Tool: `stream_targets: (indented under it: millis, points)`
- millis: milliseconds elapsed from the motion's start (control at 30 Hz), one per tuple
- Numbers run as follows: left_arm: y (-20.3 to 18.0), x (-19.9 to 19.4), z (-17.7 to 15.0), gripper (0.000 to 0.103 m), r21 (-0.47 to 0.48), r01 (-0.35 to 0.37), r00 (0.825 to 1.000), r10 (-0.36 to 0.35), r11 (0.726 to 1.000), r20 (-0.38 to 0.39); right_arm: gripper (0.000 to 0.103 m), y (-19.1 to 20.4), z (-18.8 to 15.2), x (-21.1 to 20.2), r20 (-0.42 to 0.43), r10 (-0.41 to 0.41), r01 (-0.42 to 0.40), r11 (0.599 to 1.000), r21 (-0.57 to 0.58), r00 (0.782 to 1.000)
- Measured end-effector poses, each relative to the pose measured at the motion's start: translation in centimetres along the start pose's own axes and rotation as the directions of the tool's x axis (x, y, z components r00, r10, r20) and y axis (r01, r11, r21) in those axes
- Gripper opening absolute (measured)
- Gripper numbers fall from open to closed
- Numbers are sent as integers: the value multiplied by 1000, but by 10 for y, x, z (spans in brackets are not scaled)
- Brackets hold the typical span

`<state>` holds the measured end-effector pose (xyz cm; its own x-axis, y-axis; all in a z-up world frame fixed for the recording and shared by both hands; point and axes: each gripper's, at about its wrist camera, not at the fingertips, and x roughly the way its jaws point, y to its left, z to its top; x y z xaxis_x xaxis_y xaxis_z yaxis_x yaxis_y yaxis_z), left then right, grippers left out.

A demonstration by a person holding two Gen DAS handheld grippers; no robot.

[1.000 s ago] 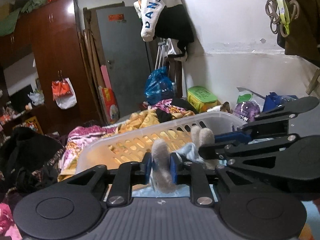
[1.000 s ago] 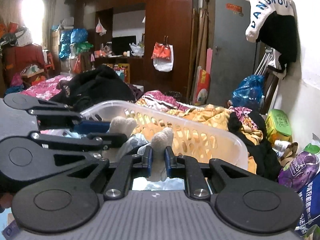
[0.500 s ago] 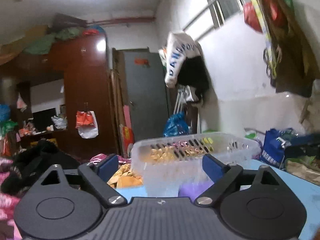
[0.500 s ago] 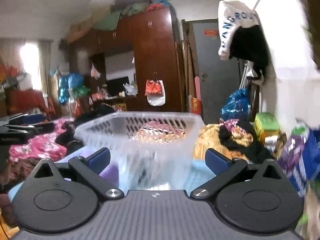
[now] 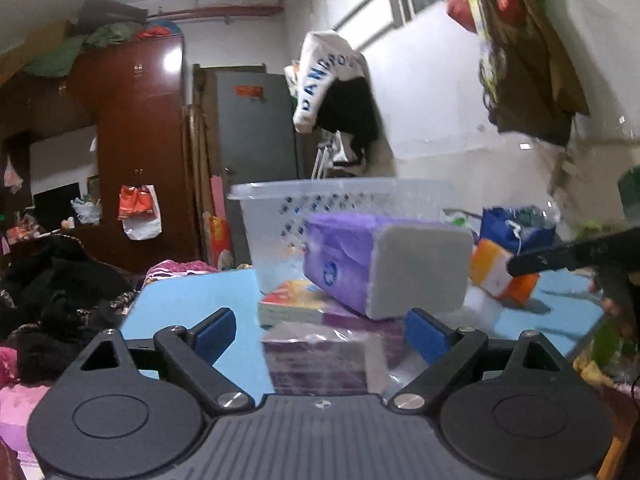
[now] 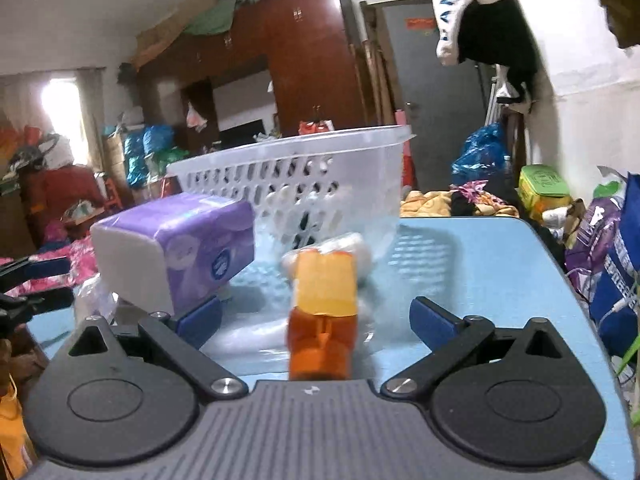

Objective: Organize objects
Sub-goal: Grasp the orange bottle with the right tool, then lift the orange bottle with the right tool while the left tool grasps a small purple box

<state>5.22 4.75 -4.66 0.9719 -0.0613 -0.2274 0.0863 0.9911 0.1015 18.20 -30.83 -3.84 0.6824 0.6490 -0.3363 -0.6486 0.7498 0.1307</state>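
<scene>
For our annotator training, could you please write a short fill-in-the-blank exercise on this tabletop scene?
1. The slotted translucent plastic basket stands on a ___ table.
2. The soft wrapped tissue pack is ___ in colour.
3. Between the right gripper's open fingers lies an ___ packet.

Missing words: blue; purple; orange

- The perforated translucent plastic basket (image 6: 304, 184) stands at the far end of the light-blue table (image 6: 488, 264).
- The purple tissue pack (image 5: 380, 264) lies before it, atop a stack of books (image 5: 292, 304).
- The orange-yellow box (image 6: 324, 312) lies right of the pack.
</scene>
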Motion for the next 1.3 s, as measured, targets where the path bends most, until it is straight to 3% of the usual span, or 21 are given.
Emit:
stream_targets:
  millis: [167, 233, 367, 467, 533, 900, 1300]
  points:
    - [2, 4, -11, 94, -3, 2, 1000, -2, 1000, -13, 82, 1, -8, 9, -30, 8, -8, 1000, -15, 1000]
    - [7, 3, -14, 94, -5, -1, 1000, 1, 1000, -7, 67, 3, -15, 7, -38, 13, -14, 1000, -8, 999]
    - [12, 7, -20, 92, -15, 29, 999, -29, 999, -15, 65, 1, -19, 5, -34, 24, -24, 1000, -3, 999]
    - [13, 10, -23, 80, -22, 46, 998, -47, 999, -29, 52, -1, -21, 6, -39, 22, -22, 1000, 5, 999]
    - [13, 11, -23, 78, -25, 48, 998, -49, 999, -32, 44, 0, -21, 6, -34, 9, -9, 1000, -6, 999]
    - [11, 10, -26, 78, -1, 62, 998, -62, 998, -21, 44, 5, -19, 9, -45, -12, 10, 999, -33, 999]
    - [20, -1, -21, 77, -45, 56, 998, -55, 997, 44, 44, 12, -16, -11, 66, -41, 45, 997, -66, 997]
